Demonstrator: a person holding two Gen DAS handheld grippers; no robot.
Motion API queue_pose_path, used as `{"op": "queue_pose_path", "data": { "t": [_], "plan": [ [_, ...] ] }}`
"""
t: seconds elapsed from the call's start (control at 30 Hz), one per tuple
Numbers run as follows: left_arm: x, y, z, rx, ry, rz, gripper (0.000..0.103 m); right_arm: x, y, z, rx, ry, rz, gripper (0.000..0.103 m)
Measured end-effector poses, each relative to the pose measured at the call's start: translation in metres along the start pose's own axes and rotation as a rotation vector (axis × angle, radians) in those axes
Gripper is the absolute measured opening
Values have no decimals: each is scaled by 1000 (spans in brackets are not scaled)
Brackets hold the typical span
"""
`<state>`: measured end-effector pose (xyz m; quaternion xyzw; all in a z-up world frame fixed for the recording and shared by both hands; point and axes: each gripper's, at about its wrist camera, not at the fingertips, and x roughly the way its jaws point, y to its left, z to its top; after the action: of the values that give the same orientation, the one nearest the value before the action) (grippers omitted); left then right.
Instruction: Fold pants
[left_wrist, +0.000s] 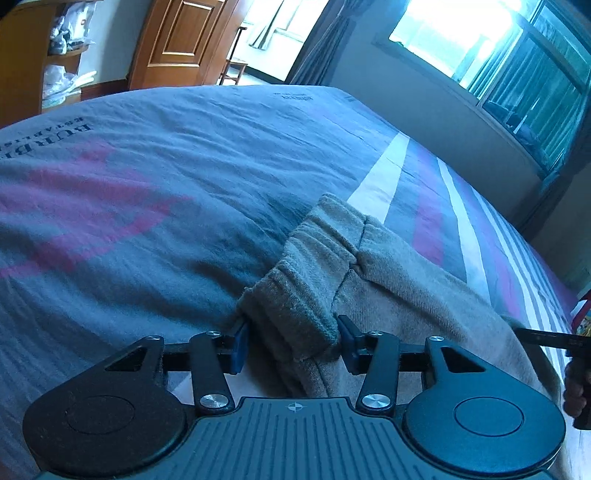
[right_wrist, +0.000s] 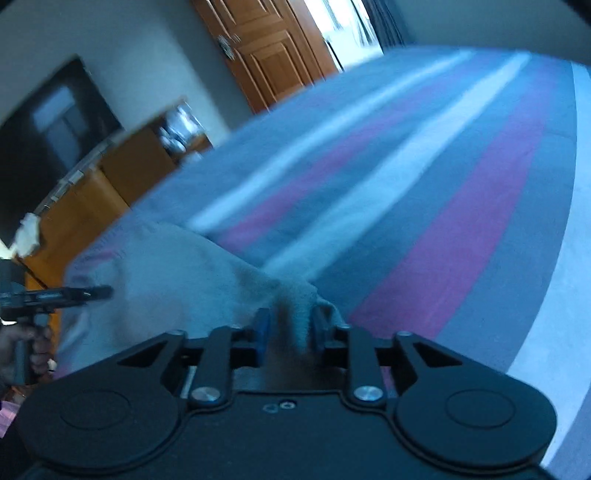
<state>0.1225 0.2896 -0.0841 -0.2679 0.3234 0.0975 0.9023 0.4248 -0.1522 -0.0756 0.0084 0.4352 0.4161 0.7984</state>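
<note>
In the left wrist view the left gripper (left_wrist: 291, 341) sits at the bottom centre of the frame, its blue pads set on either side of a thick ribbed band of the pants (left_wrist: 373, 266), which looks like the waistband; the cloth fills the gap between the jaws, so I judge it pinched there. The beige pants run from the centre toward the lower right, bunched and lifted at the near end, draped over the bed (left_wrist: 177, 177), whose grey cover with pink and white stripes fills most of the frame. At the right edge the right gripper (left_wrist: 543, 338) pokes in beside the fabric, a hand below it. A wooden door (left_wrist: 181, 40) stands at the upper left and a window (left_wrist: 491, 48) at the upper right. In the right wrist view, which is blurred, the right gripper (right_wrist: 290, 326) at the bottom centre has its pads pressed close on a narrow fold of the pants (right_wrist: 166, 280), which spread toward the left of the frame over the striped bed (right_wrist: 461, 203). The left gripper (right_wrist: 74, 293) shows at the left edge. As for progress, both ends of one edge appear gripped and raised, but no neat fold shows yet; I would say the folding is at an early stage, with laying over and flattening still to do.
</note>
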Motion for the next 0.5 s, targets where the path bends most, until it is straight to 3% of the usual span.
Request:
{"op": "queue_pose_path", "data": {
  "t": [0.03, 0.07, 0.17, 0.2, 0.23, 0.3, 0.37, 0.43, 0.5],
  "plan": [
    [-5, 1, -1, -13, -22, 1, 40, 3, -1, 1, 16, 2, 1, 11],
    [-12, 1, -1, -27, -46, 3, 37, 2, 2, 2, 4, -20, -3, 6],
    [-18, 3, -9, 7, -63, 36, 34, -20, 14, 2, -16, -128, -37, 5],
    [-15, 8, -13, -6, -59, 26, 35, -21, 13, -3, -17, -129, -59, 4],
    [-13, 12, -14, -13, -63, 13, 36, -10, 10, -10, -25, -77, -111, 2],
    [-12, 13, -11, -12, -57, 33, 59, 0, -4, -23, 24, -51, -133, 2],
    [-20, 11, -7, 23, -61, 72, 71, -5, -4, -23, 84, -76, -127, 7],
    [-40, 8, -6, 42, -100, 99, 72, -24, 8, -27, 74, -137, -168, 14],
    [-64, -9, -5, 123, -184, 173, 72, -51, 23, -33, 75, -222, -190, 16]
  ]
}}
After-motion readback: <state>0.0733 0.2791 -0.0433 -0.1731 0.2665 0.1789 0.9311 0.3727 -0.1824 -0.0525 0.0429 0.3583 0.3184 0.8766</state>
